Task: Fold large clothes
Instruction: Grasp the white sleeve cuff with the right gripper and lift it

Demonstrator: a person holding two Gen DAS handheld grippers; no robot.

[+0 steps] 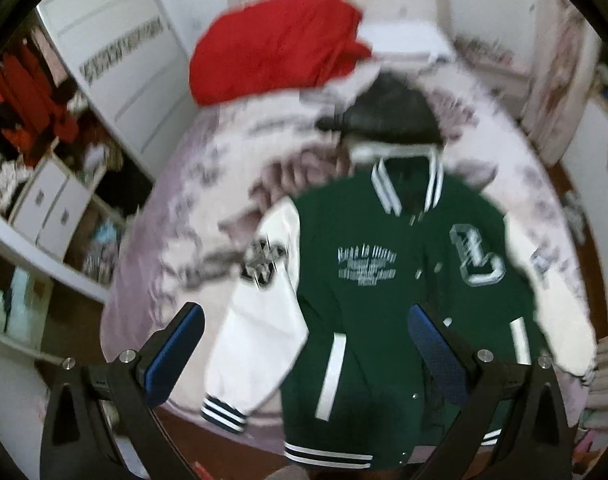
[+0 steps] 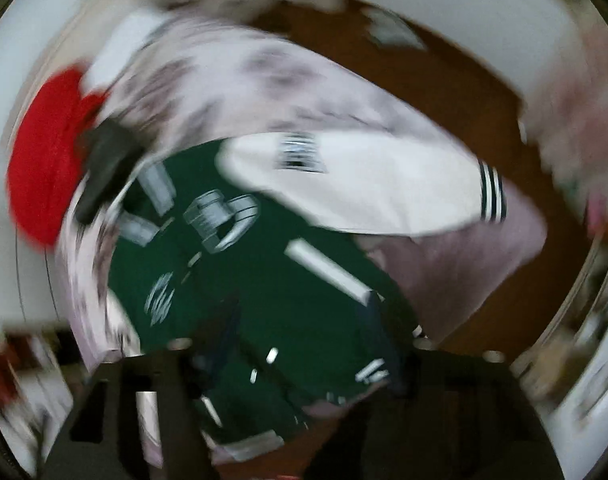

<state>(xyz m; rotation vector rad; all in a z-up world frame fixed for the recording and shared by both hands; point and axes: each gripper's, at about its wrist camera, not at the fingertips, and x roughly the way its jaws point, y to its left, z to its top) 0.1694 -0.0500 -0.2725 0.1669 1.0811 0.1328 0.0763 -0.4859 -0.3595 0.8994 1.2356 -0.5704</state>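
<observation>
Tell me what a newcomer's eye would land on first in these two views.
First the green varsity jacket with white sleeves, spread face up on the patterned bedspread, its hem nearest the camera. Next the red bundle at the far end of the bed, bright against the pale wall, with a dark cap-like item just beyond the jacket's collar. The left gripper hangs open above the jacket's lower half; the right wrist view is heavily blurred.

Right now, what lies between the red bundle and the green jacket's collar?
In the left wrist view, a black garment lies on the patterned bedspread between the red bundle and the jacket.
</observation>
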